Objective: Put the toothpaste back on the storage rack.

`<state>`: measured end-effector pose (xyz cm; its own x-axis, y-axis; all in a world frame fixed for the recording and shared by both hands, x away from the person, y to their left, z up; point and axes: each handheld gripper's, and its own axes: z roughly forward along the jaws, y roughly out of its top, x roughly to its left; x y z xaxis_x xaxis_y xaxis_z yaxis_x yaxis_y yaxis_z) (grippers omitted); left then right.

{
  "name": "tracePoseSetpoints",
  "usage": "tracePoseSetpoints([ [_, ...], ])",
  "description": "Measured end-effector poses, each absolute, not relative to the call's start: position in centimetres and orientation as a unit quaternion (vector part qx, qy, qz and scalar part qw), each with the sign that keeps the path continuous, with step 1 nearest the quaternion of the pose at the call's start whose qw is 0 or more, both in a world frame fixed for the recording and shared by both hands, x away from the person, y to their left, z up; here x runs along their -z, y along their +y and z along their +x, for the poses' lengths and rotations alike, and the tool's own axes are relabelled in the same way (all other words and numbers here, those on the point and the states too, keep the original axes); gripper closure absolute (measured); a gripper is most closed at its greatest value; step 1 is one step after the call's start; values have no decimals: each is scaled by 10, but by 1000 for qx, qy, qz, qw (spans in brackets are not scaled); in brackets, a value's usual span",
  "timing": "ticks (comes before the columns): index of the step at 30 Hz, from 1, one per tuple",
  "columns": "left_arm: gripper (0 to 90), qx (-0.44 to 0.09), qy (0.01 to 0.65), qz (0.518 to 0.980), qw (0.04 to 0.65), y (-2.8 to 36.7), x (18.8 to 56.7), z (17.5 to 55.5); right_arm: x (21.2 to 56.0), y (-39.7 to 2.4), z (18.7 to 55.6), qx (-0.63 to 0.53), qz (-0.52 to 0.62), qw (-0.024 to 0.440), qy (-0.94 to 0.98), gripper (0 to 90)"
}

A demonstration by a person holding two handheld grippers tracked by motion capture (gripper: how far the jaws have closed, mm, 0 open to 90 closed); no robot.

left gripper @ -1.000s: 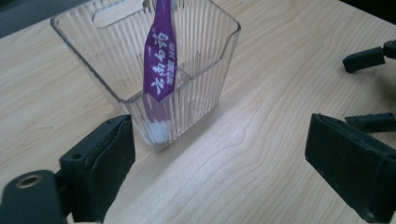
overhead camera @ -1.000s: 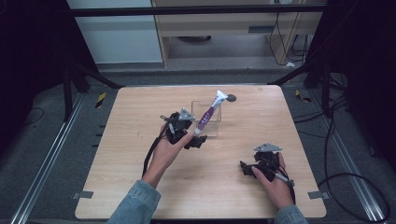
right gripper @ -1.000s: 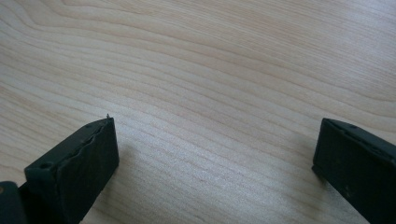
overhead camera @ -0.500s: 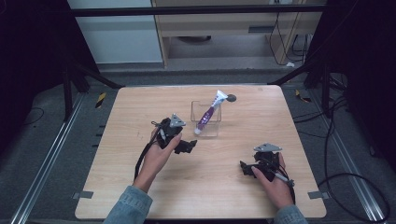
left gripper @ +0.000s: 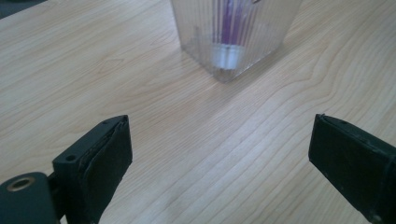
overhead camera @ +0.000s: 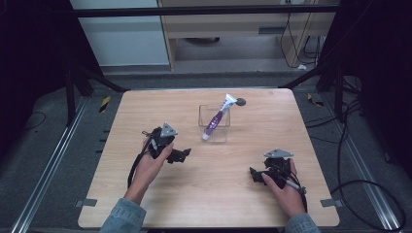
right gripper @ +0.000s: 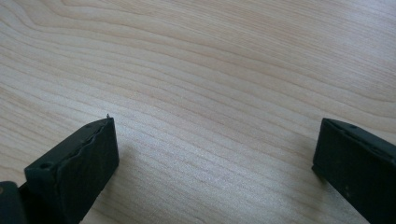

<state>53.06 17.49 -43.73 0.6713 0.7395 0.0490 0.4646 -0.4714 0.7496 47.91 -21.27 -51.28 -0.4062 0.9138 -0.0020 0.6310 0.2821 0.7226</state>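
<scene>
One purple-and-white tube point(overhead camera: 216, 118) leans in one clear ribbed container point(overhead camera: 214, 132), cap down, its flat end poking out toward the far right; any print on it is too small to read. The container stands mid-tabletop point(overhead camera: 145, 111), toward the far side. Left tongs point(overhead camera: 182, 154) sit just near-left of it, spread wide, nothing between. Right tongs point(overhead camera: 253, 175), also spread, rest near right, well apart. One small dark disc point(overhead camera: 241, 102) lies beyond the container.

purple-and-white tube point(overhead camera: 215, 119); clear ribbed container point(overhead camera: 214, 128); black grippers point(overhead camera: 183, 154)
</scene>
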Motion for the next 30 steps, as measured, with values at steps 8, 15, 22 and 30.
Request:
tracePoseSetpoints([
  [8, 59, -188, 388, 827, 362, 204, 451, 528, 513, -213, 480, -328, 500, 216, 771, 4],
  [15, 59, -193, 398, 826, 350, 223, 457, 525, 513, -213, 480, -328, 500, 216, 772, 4],
  [22, 59, -201, 407, 822, 343, 243, 461, 522, 513, -213, 480, -328, 500, 216, 771, 4],
  [30, 59, -213, 424, 812, 340, 270, 468, 520, 513, -213, 480, -328, 500, 216, 772, 4],
])
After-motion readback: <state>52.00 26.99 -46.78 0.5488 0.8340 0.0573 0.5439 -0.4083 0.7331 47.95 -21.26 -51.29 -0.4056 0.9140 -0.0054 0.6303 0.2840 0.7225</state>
